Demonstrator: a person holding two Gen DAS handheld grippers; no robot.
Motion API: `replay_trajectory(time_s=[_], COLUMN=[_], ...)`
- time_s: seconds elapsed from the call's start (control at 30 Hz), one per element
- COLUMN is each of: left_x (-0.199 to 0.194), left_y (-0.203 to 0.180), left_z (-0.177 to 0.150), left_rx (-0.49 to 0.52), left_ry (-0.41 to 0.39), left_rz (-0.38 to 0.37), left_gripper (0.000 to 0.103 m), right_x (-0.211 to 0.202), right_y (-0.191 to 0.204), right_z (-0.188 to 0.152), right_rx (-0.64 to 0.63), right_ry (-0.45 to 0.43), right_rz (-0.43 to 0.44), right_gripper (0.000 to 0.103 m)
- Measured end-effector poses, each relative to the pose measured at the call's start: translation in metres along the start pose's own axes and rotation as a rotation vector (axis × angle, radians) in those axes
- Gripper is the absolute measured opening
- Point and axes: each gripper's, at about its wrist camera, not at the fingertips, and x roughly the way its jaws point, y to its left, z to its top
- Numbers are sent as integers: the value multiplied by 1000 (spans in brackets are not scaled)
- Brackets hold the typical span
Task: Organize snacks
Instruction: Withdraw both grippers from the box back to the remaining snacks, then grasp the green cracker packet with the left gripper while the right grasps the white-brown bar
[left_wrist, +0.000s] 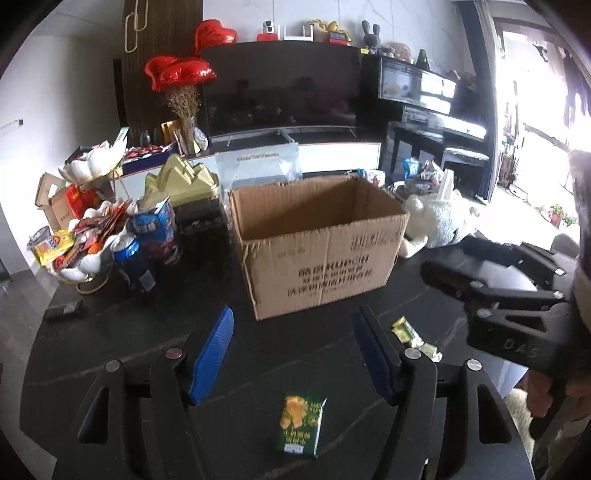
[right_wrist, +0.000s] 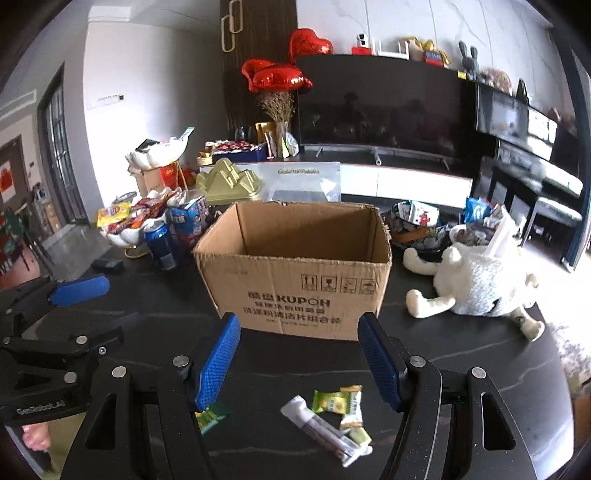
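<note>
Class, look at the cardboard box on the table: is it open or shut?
Open. The cardboard box stands upright with no flaps over its top, showing bare inner walls.

Blue ribbed pads (left_wrist: 212, 354) are seen on black left gripper (left_wrist: 293, 356); same blue pads (right_wrist: 218, 363) on black right gripper (right_wrist: 299, 363). Betw. left tongs: dark green snack pack (left_wrist: 301, 424) w/ yellow-orange print. Ahead of both: plain brown cardboard box (right_wrist: 295, 288), black lettering. Betw. right tongs: light green/yellow candies (right_wrist: 338, 402) and white-grey wrapper (right_wrist: 325, 430). Table (right_wrist: 461, 369) is black w/ thin pale veins. Right of right tongs: cream-white plush toy (right_wrist: 476, 280). Far left of box: blue can (right_wrist: 159, 244). Behind: red heart balloons (right_wrist: 277, 75).
</note>
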Motion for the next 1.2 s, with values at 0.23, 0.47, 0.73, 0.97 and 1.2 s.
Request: replay_trajectory(time_s=[0.23, 0.47, 0.73, 0.97, 1.2], left_x=[9, 34, 68, 90, 99], left_y=[-5, -6, -7, -9, -7], left_z=[-30, -58, -85, -104, -110], left_rx=[43, 43, 18, 11, -4], left_ry=[44, 150, 294, 373, 400], left_rz=[56, 63, 9, 11, 10], left_gripper=[68, 68, 68, 68, 68], right_x=[3, 45, 71, 89, 102], right_y=[8, 4, 2, 1, 1], right_z=[-21, -51, -80, -95, -101], right_rx=[-76, -93, -134, -153, -160], right_ry=[68, 295, 442, 510, 541], right_rz=[-6, -8, -14, -30, -39], right_gripper=[67, 67, 67, 66, 64])
